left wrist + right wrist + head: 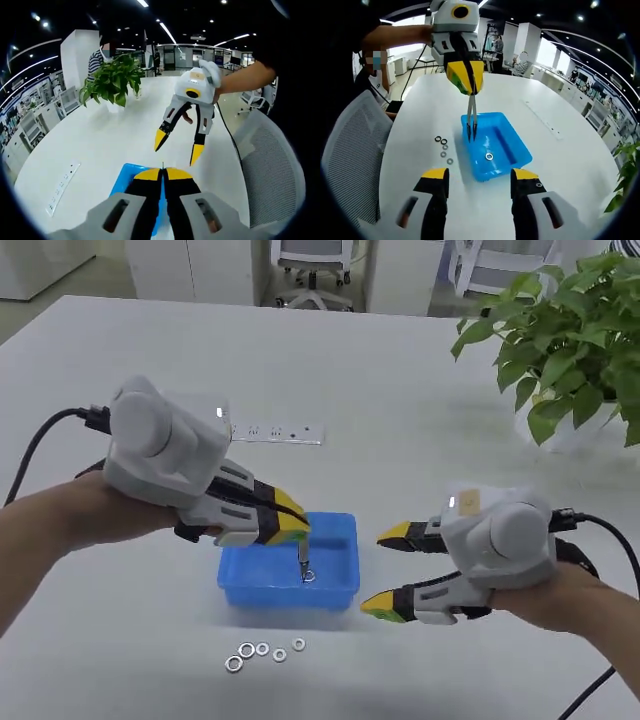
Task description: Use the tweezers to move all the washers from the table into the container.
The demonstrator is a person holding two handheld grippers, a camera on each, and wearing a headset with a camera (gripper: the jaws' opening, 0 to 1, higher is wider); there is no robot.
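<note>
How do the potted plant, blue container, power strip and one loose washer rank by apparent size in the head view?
1. potted plant, though cropped at the frame edge
2. blue container
3. power strip, farther back, so it looks smaller
4. loose washer

The table (400,390) bears a container (285,595), washers (262,650), a power strip (275,432).

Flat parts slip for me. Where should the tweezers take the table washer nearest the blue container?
Pinch the band of that washer: one tweezers tip in the hole, one outside, from straight above. It lies flat on the table, leaving little edge sideways.
</note>
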